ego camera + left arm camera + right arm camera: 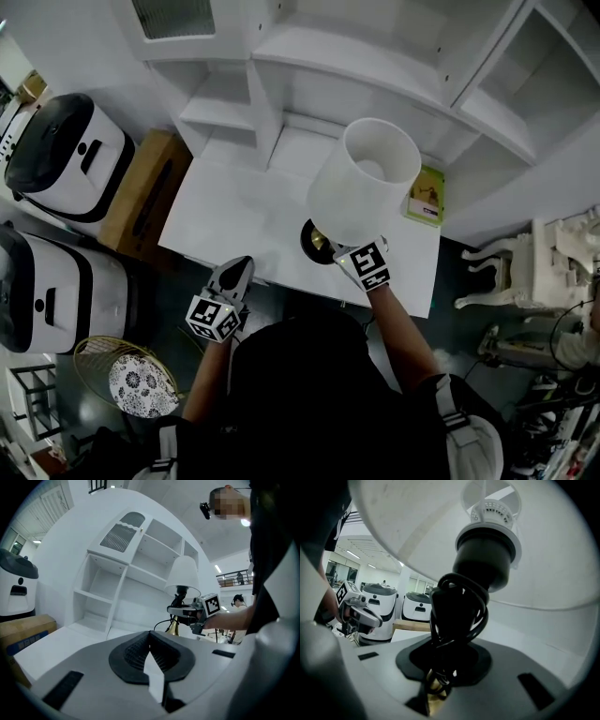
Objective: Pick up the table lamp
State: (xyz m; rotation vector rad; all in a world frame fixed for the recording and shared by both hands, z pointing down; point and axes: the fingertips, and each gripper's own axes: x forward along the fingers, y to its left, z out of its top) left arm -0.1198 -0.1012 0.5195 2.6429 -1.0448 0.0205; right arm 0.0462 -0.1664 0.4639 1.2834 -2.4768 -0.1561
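Setting: a large indoor test hall staged as a home room. Head view: white desk [234,220] with a white shelf unit [309,56] at 12 o'clock. 2 white-and-black machines [66,155] stand at 9 o'clock, a cardboard box [141,192] beside them. Gold wire basket [127,375] at 7 o'clock, ornate white furniture legs [506,272] at 3 o'clock. Left gripper view: high ceiling with strip lights [218,568], railed upper gallery [232,579], second person [239,601] at 3 o'clock.

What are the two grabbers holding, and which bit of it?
The right gripper is clamped on the white-shaded table lamp, by its cord-wrapped stem just below the shade. The left gripper holds nothing, jaws together.
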